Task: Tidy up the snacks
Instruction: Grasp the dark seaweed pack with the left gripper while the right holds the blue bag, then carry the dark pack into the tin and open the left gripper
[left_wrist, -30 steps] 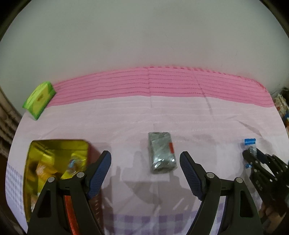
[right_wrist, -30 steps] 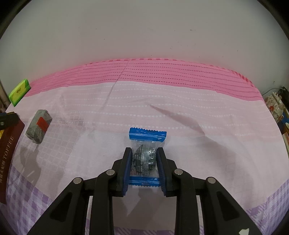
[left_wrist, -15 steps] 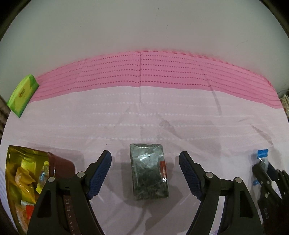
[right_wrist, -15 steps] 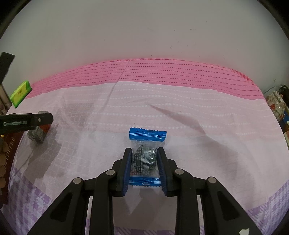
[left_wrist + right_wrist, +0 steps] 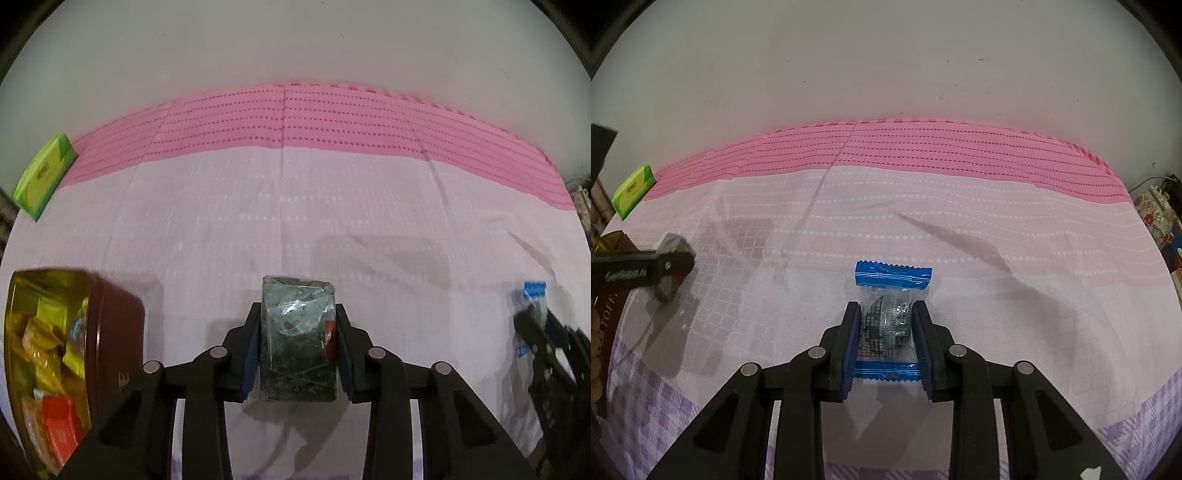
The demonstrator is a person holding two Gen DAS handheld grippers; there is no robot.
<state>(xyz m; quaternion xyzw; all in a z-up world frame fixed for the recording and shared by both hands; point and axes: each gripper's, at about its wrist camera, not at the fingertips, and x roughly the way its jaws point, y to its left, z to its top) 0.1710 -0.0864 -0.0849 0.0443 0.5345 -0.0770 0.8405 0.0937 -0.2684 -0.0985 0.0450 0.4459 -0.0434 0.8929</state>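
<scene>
Brown tin, just left of the grey snack pack: letters "TOFF", cut off at the frame edge. Green box, beyond the tin: small print, unreadable. Left gripper's arm: blurred, unreadable lettering.

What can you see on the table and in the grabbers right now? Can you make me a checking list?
Surface: pink and white tablecloth with a purple checked part near the camera, creased.
Job's things: grey wrapped snack on the cloth; blue-ended snack packet on the cloth; brown tin at the left, open, with yellow and orange packets inside.
Clutter: green box at the far left edge.
Grippers: left gripper has just been closing and its pads now press the grey wrapped snack; right gripper shut on the blue-ended snack packet.
Cables: nothing seen on the cloth.
Surroundings: plain pale wall behind the table.
</scene>
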